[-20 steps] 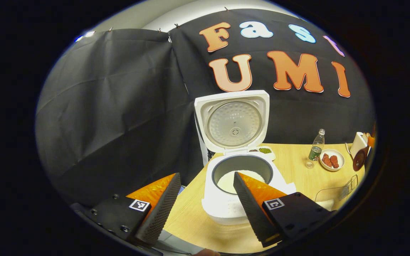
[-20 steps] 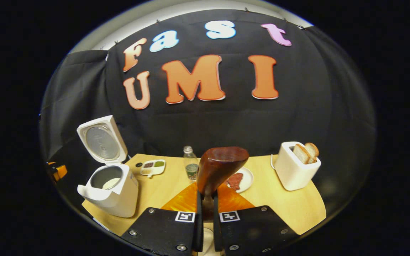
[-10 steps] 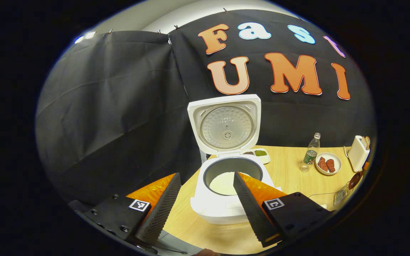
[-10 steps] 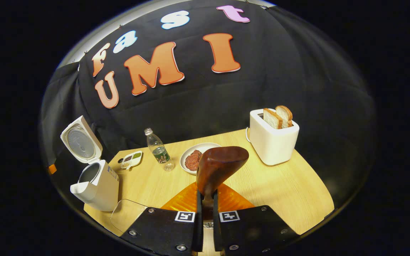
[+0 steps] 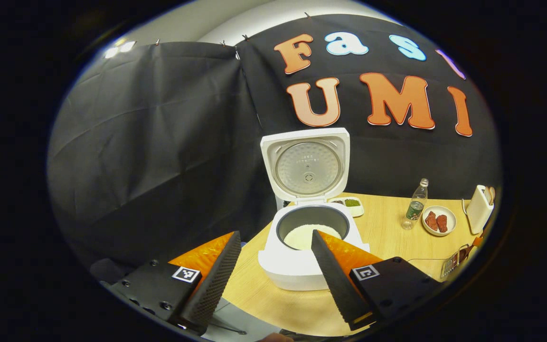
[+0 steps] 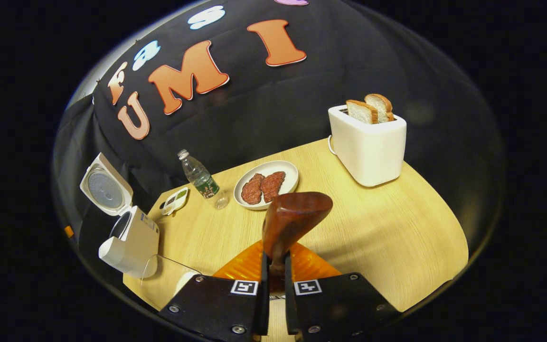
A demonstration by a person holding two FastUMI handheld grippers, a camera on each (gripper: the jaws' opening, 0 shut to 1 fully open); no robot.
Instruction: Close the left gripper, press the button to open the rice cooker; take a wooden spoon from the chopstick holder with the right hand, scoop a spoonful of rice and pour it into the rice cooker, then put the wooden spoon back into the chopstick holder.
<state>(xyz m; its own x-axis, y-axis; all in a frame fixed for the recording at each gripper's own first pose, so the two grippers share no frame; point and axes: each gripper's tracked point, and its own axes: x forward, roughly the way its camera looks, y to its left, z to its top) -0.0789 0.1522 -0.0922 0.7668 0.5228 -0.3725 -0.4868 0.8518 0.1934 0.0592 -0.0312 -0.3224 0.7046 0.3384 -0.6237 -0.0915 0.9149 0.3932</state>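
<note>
The right hand-held gripper [image 6: 273, 280] is squeezed tight on the handle of the wooden spoon [image 6: 291, 219], low in the middle of the right gripper view. The spoon bowl looks empty. The rice cooker [image 5: 309, 237] sits open in the middle of the left gripper view, with rice inside. The left hand-held gripper [image 5: 273, 270] is wide open and holds nothing. The job now looks like putting the spoon back. The chopstick holder [image 5: 450, 264] may be the wire thing at the lower right. The spoon should go in straight and slowly, handle held firmly.
</note>
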